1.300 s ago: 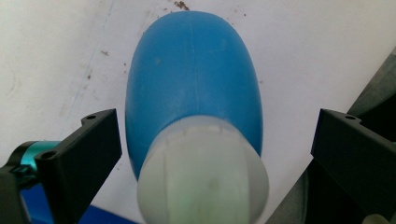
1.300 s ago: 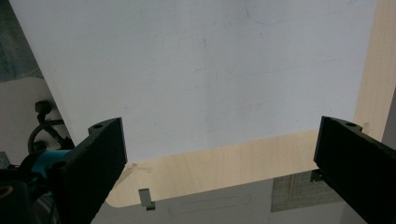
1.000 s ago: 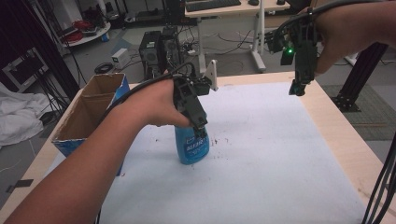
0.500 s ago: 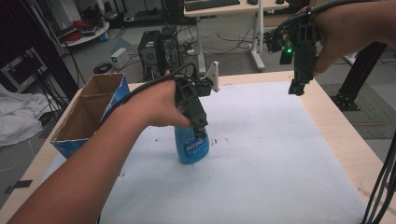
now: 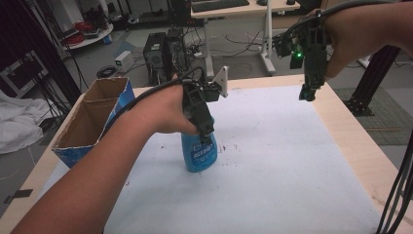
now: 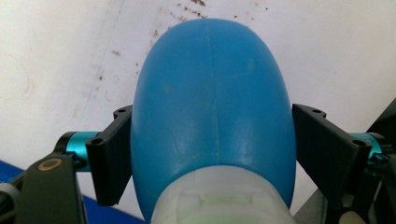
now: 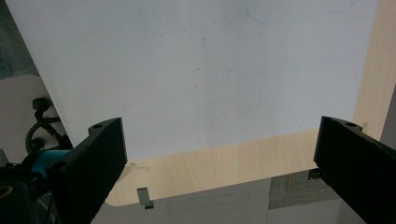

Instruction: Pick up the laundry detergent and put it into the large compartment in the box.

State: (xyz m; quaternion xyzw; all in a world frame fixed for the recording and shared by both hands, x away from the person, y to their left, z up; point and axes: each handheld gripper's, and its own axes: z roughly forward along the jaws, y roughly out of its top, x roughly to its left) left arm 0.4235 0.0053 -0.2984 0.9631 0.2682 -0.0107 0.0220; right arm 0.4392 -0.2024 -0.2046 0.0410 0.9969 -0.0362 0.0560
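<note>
A blue plastic bottle [image 5: 199, 153] with a pale neck stands upright on the white mat [image 5: 272, 161], left of the table's middle. My left gripper [image 5: 207, 131] comes down over its top. In the left gripper view the bottle [image 6: 210, 107] sits between the black jaws, which have just been closing and now touch its shoulder on both sides. My right gripper [image 5: 308, 92] hangs in the air above the table's far right corner, pointing down. Its jaws [image 7: 219, 149] stand wide open with nothing between them.
An open cardboard box [image 5: 104, 83] with blue sides stands at the table's left edge. Small dark specks dot the mat [image 6: 70, 56] near the bottle. Bare wood borders the mat on the right [image 5: 360, 146]. Desks, cables and computer cases stand on the floor beyond the far edge.
Both hands have stayed in place and the bottle has not moved. Any narrowing of the left jaws is hard to make out from above.
</note>
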